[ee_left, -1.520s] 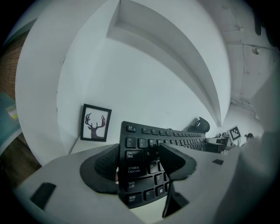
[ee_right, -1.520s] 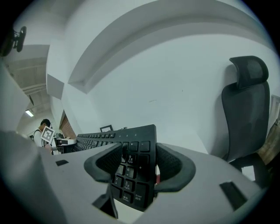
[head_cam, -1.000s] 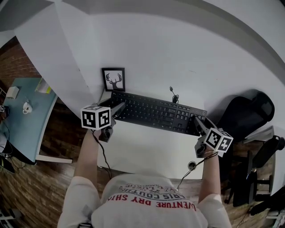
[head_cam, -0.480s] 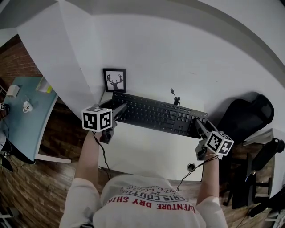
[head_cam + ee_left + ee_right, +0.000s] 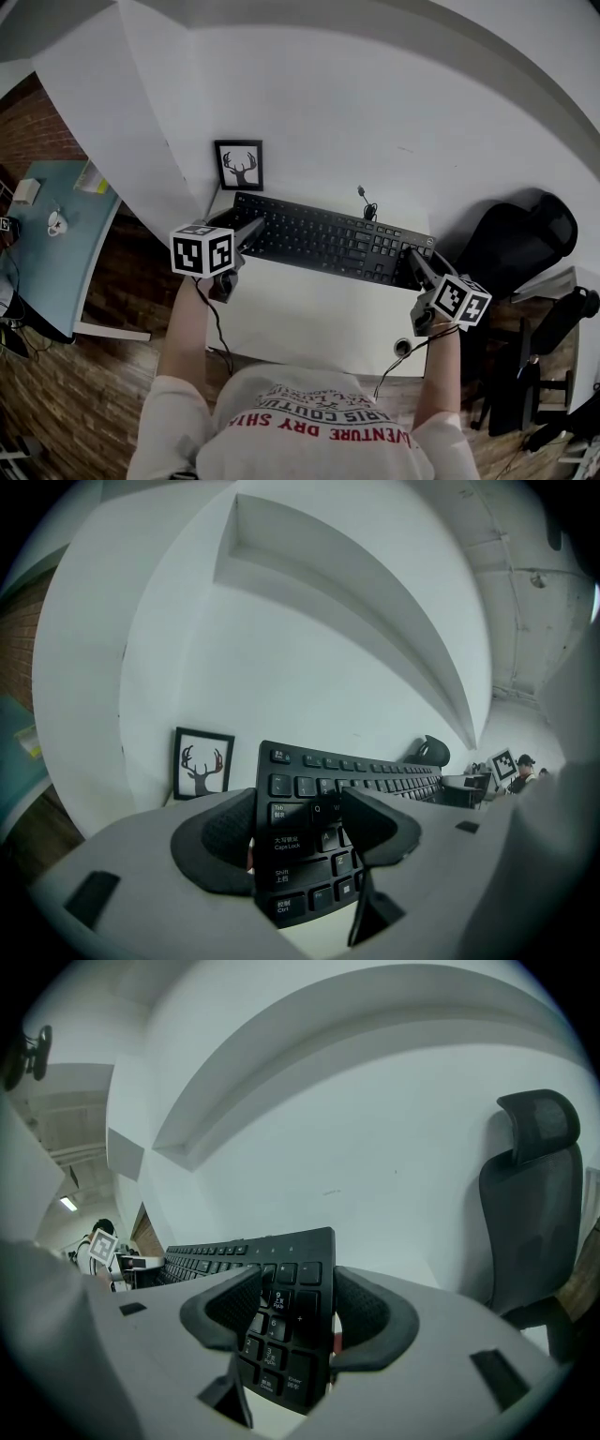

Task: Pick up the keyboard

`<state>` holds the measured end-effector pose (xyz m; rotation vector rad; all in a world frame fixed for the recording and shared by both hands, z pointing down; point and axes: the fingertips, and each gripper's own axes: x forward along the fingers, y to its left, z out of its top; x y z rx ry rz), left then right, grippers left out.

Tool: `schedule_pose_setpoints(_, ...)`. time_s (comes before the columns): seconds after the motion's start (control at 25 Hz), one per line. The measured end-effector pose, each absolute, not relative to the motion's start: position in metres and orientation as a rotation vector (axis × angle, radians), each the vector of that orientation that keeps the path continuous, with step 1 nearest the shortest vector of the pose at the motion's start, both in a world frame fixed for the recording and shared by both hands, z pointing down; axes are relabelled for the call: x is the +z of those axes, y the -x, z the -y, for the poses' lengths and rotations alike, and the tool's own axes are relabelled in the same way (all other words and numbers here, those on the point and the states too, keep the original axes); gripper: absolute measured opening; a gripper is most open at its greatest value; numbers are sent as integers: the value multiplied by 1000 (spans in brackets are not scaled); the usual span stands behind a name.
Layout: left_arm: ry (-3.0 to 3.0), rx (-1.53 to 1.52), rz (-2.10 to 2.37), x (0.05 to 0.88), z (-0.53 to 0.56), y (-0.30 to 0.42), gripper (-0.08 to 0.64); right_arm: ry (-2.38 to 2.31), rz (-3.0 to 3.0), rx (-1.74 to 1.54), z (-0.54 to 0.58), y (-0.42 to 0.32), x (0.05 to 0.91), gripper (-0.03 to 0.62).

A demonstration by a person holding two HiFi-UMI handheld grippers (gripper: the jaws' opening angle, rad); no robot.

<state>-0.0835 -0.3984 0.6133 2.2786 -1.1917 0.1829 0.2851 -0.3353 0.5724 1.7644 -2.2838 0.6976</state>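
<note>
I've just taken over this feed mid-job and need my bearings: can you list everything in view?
keyboard: one, black, lying across the desk
desk: one, white, against the wall
framed deer picture: one, black frame, behind the keyboard's left end
cable: one, dark, behind the keyboard
office chair: one, black, right of the desk
side table: one, teal, far left, with small items on it
left gripper: one, grey, shut on the keyboard's left end
right gripper: one, grey, shut on its right end
</note>
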Motion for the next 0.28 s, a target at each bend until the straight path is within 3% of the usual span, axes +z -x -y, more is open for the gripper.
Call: schedule_pose_setpoints(0.28, -2274, 186, 1195, 615, 387, 80, 281, -1764, 2286, 701, 324, -289, 575, 256)
